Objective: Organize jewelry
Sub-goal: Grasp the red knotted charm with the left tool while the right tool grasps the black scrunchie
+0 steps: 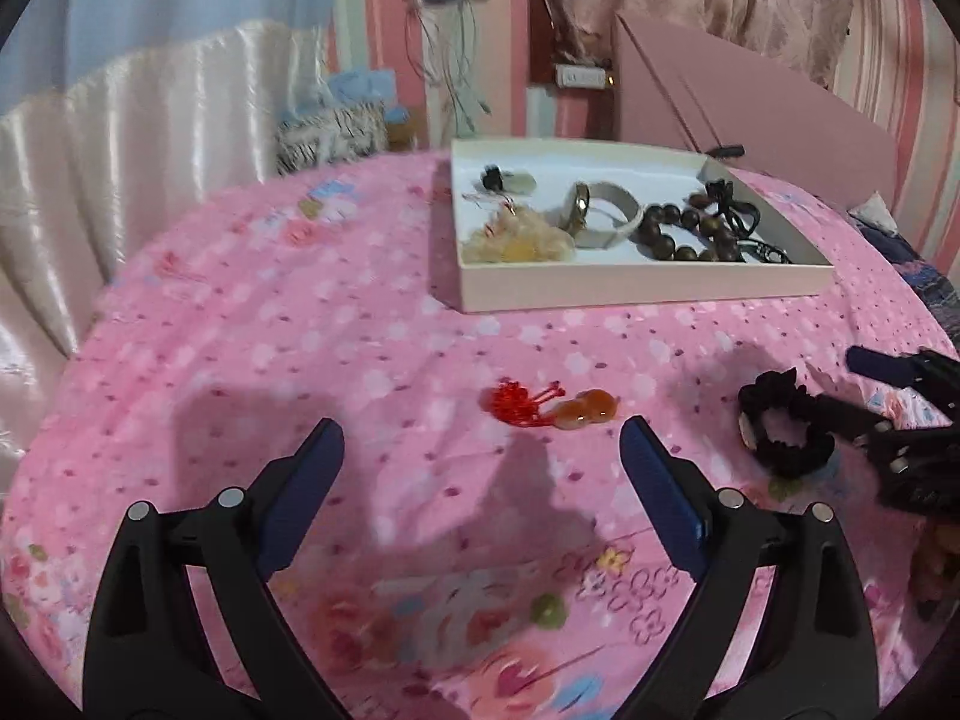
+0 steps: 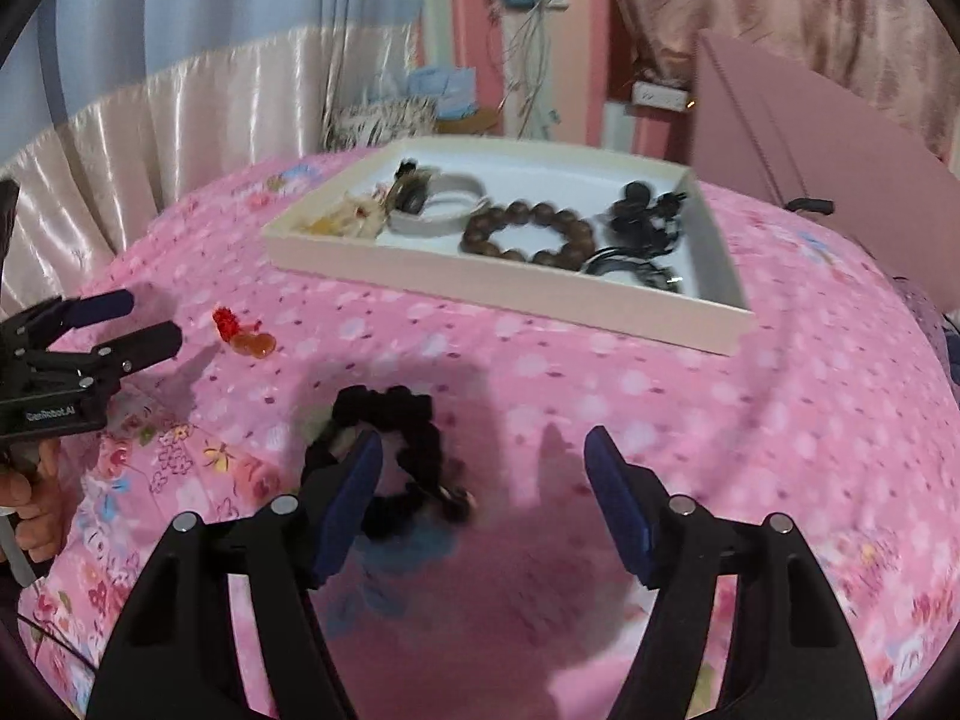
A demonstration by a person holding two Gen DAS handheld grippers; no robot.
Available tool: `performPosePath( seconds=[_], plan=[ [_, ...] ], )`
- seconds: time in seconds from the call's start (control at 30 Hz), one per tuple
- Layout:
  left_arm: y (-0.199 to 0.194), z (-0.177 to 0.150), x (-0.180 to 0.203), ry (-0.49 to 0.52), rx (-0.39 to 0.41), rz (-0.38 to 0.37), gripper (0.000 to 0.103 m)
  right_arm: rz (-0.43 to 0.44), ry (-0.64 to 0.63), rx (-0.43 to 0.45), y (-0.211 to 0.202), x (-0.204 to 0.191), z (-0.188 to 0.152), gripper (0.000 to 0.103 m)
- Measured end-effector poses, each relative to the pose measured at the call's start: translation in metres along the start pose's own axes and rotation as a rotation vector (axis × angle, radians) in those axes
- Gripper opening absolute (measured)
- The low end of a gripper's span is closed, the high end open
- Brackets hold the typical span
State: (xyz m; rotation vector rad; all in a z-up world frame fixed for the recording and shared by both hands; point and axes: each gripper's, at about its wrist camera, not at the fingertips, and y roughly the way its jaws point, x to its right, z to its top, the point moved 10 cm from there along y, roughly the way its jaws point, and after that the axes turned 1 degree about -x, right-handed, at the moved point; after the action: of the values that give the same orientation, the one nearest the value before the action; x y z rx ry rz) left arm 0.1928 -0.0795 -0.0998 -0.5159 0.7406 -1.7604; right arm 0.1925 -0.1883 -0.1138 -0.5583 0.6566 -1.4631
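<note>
Jewelry lies in two places: some loose on the pink floral cloth (image 1: 336,324), the rest in a shallow white tray (image 1: 636,285) farther back.

The left gripper (image 1: 482,438) has its blue-padded jaws spread wide and holds nothing. Just beyond its tips lies an orange gourd-shaped pendant (image 1: 585,410) with a red knotted tassel (image 1: 515,403), touching neither finger. The right gripper (image 2: 483,447) is also spread wide and empty. A black scrunchie (image 2: 390,456) lies on the cloth at its left finger; the pad overlaps the ring of fabric in the right wrist view, but whether it touches cannot be told. The left wrist view shows one of this gripper's fingers reaching over the scrunchie.

Farther out, the tray holds, from its left side to its right, a pale yellow beaded piece (image 1: 522,240), a small dark item beside a grey oval (image 1: 507,180), a white bangle (image 1: 606,213) with a gold ring (image 1: 581,204) leaning against it, a dark wooden bead bracelet (image 2: 528,234), and a tangle of black pieces (image 2: 645,222) at the right end. A pink lid (image 1: 750,126) stands tilted behind the tray.

In the right wrist view, the body of the left gripper carries white lettering that appears to read "GenRobot.AI" (image 2: 51,413), and a hand (image 2: 36,510) grips its handle below.
</note>
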Motion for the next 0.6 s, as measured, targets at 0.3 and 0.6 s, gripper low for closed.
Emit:
performPosePath(
  seconds=[0.3, 0.6],
  plan=[
    [0.035, 0.001, 0.013, 0.001, -0.077, -0.052, 0.073, -0.075, -0.078, -0.084, 0.028, 0.005, 0.006, 0.013],
    [0.045, 0.004, 0.019, -0.029, -0.085, -0.107, 0.022, -0.055, -0.053, -0.079, 0.03, 0.014, 0.008, 0.013]
  ],
)
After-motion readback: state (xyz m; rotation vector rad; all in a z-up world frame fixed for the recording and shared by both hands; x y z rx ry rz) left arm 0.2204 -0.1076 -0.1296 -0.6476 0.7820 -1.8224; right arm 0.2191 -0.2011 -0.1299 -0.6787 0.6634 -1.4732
